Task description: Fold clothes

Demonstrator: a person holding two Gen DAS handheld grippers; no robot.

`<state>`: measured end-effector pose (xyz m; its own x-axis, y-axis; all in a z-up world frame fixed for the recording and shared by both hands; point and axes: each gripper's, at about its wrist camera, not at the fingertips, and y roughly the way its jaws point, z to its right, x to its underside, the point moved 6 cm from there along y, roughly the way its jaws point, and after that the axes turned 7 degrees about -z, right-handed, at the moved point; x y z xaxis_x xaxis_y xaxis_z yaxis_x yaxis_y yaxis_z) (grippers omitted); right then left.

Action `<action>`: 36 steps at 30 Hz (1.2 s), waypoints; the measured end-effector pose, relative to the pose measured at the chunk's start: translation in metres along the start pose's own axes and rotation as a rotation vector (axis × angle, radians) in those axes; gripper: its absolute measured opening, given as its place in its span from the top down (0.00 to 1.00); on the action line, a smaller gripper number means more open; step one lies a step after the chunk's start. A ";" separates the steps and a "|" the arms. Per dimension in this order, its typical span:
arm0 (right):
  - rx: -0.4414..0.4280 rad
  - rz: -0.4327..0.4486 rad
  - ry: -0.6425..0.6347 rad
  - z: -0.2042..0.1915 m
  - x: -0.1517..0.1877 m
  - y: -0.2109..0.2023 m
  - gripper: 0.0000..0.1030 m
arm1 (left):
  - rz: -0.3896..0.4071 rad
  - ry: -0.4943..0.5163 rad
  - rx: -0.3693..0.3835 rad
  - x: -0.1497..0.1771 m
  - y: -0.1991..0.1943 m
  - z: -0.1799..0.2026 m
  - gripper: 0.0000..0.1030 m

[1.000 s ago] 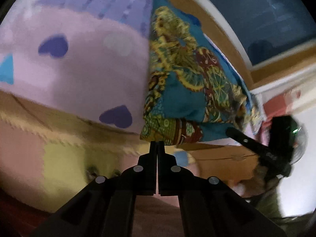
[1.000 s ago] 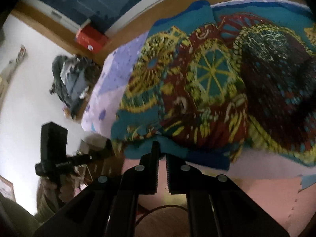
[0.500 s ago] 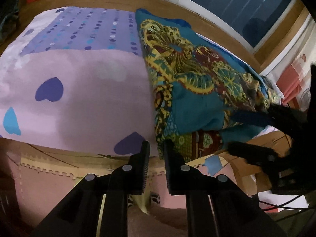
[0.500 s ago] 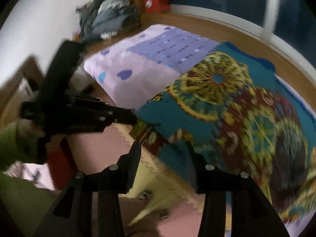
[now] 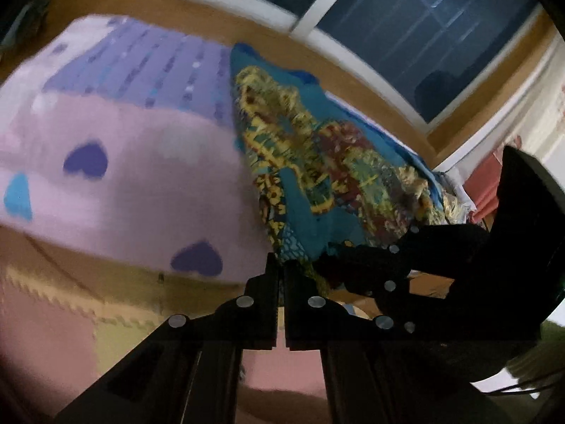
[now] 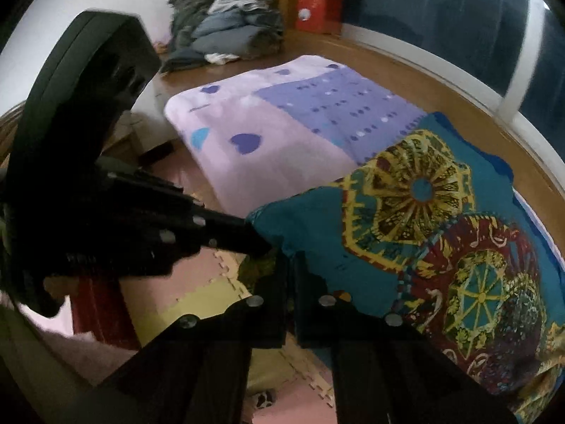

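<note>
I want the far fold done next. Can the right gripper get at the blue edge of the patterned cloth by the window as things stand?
Probably not yet: the right gripper is shut on the patterned cloth at its near corner.

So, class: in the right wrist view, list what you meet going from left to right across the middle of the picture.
Left gripper → pink blanket with purple hearts → teal patterned garment.
</note>
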<state>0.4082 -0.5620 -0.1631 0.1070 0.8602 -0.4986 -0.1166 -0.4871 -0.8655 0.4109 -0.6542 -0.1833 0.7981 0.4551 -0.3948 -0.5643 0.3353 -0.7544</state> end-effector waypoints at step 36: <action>-0.093 0.344 1.595 0.222 0.282 -0.080 0.83 | -0.183 0.348 0.018 -0.136 0.129 0.102 0.91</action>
<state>0.2284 -0.2466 -0.2236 0.9503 -0.2739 -0.1478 -0.2987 -0.6698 -0.6798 0.2083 -0.5888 -0.1732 0.9082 0.0802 -0.4108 -0.4068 0.4006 -0.8210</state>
